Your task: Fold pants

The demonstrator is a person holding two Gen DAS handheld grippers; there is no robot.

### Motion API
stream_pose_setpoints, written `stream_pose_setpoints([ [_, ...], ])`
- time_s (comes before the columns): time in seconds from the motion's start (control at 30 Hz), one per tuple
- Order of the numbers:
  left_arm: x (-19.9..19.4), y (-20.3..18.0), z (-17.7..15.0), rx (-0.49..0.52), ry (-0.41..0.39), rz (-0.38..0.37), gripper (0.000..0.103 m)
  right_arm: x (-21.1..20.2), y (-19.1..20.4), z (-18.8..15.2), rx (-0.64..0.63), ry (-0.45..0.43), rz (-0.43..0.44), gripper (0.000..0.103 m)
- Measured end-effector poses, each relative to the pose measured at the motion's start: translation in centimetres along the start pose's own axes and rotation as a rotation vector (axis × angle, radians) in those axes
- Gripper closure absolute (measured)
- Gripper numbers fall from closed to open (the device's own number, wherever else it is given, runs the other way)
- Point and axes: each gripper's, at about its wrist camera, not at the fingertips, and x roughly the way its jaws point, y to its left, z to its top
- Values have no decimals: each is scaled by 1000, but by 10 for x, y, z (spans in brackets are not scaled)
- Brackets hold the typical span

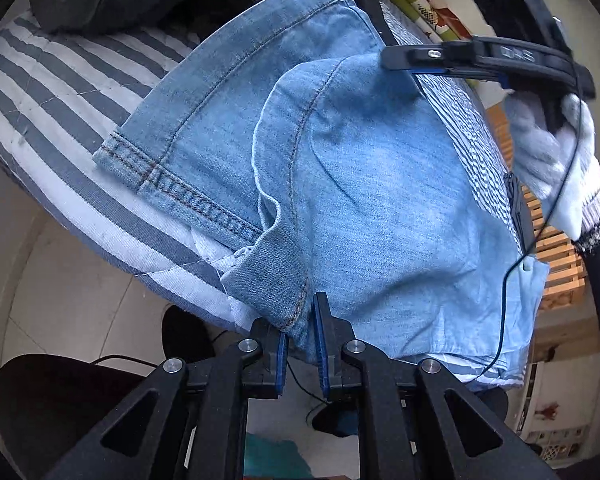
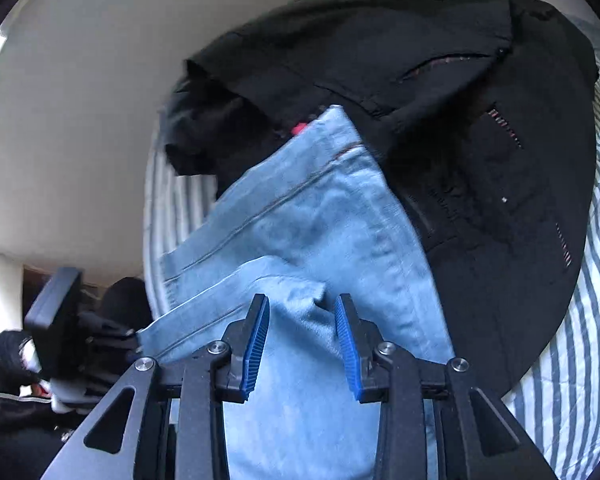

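Left gripper (image 1: pixel 300 344): narrow gap, fingers pinching a hem fold of the light-blue denim pants (image 1: pixel 360 184) | Right gripper (image 2: pixel 302 344): fingers wide, denim between them, ungripped | Pants lay ahead on the grey-striped quilted mattress (image 1: pixel 60 92), abutting a black garment (image 2: pixel 480 140) | Risk: single-corner hold could slip, collapsing the fold.

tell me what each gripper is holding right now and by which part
The left gripper pinches the light blue jeans at a folded hem corner. The right gripper is open over the denim, holding nothing.
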Motion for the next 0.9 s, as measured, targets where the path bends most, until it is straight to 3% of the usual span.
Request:
stream_pose_setpoints([
  [0.03,0,0,0,-1,0,-2,91,4,-1,2,8,10,3,72],
  [0.13,-6,8,1,1,-9,-4,91,10,7,-1,-13,5,-34,97],
  [0.3,-30,11,12,-7,-85,-7,93,-45,21,2,-37,-199,-38,100],
  [0.43,-63,17,32,-1,-190,10,94,-81,26,21,-60,-320,-54,100],
  [0.57,-54,34,45,1,-171,68,94,-50,5,35,11,-266,-85,100],
  [0.7,-28,54,46,-46,-100,61,93,-3,-2,37,20,-196,-151,100],
  [0.77,-28,52,48,-43,-94,61,93,2,-4,39,41,-173,-156,99],
  [0.83,-30,49,51,-42,-73,52,82,-4,-4,43,63,-149,-157,95],
  [0.9,-34,43,51,-36,-73,63,78,-22,-1,38,61,-155,-227,88],
])
